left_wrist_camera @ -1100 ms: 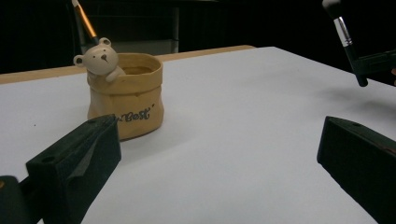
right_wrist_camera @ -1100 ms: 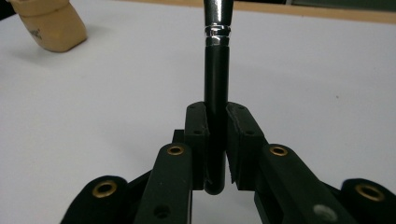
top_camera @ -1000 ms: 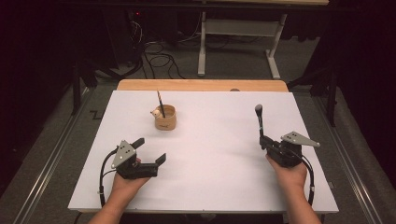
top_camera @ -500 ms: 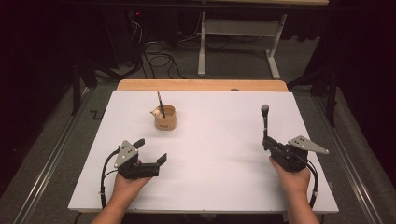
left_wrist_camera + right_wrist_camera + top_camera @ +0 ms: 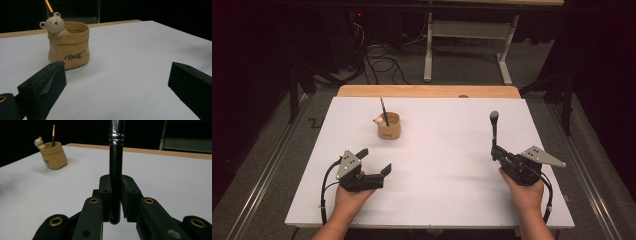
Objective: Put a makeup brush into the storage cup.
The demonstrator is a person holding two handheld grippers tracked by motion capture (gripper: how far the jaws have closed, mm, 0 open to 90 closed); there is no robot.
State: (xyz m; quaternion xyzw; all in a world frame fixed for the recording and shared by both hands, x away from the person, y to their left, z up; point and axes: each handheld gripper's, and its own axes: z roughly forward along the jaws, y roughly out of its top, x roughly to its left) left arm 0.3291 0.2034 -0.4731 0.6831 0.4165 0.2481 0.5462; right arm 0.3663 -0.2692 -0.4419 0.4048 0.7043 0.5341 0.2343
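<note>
Over on the left, left gripper [image 5: 374, 162] resting low on the white worktop [image 5: 442, 150], jaws spread wide, nothing between them. From the left gripper view, a clear line straight to the bear pen holder [image 5: 68, 43] just ahead, well short of contact. A tan sack-shaped pot, that pen holder [image 5: 389, 125], little bear figure peeking over its rim, one thin paintbrush [image 5: 384, 111] already leaning inside, orange-tipped handle up.

Across the bare middle of the worktop now. Nothing lying there.

On to the right: right gripper [image 5: 495, 150] pinching a makeup brush [image 5: 494, 129] near the butt of its black handle, brush upright, grey bristle head at the top. In the right gripper view, pads pressed against both sides of the handle [image 5: 116, 170], silver ferrule above, rounded end poking out just below the jaws. Brush held well apart from the pot, over the right half of the worktop.

Step in hand, by the look of it: brush picked up and carried, drop into the holder not yet done. Next move likely calling for a long sweep leftward and away, the handle end brought over the pot's mouth, clear of the paintbrush and the bear, then lowered before easing the jaws apart. Left gripper well placed for steadying the pot if needed.
</note>
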